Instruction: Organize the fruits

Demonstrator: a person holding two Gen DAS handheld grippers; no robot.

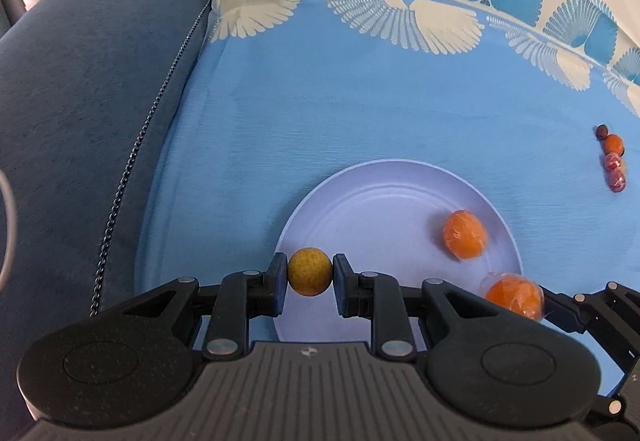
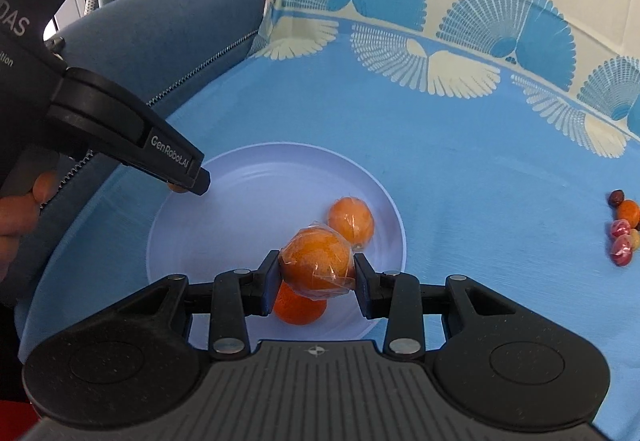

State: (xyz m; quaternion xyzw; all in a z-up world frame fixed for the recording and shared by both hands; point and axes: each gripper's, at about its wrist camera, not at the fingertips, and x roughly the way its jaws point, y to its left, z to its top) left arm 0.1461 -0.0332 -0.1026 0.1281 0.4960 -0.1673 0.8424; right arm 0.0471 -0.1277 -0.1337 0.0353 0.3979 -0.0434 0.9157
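Note:
My left gripper (image 1: 310, 273) is shut on a small yellow-brown round fruit (image 1: 310, 269) over the left rim of a pale plate (image 1: 372, 201). One plastic-wrapped orange (image 1: 464, 235) lies on the plate's right side. My right gripper (image 2: 316, 271) is shut on another wrapped orange (image 2: 316, 261), held above the plate (image 2: 240, 233). Two more oranges rest there: one directly beneath the held one (image 2: 300, 311), one just behind it (image 2: 352, 221). In the right wrist view the left gripper (image 2: 191, 183) reaches in from the upper left over the plate's rim.
A short row of small red, orange and dark fruits (image 2: 622, 233) lies on the blue fan-patterned tablecloth (image 2: 460, 169) to the right. A blue upholstered cushion with a zipper (image 1: 100, 101) borders the table on the left. A person's hand (image 2: 20, 217) grips the left tool.

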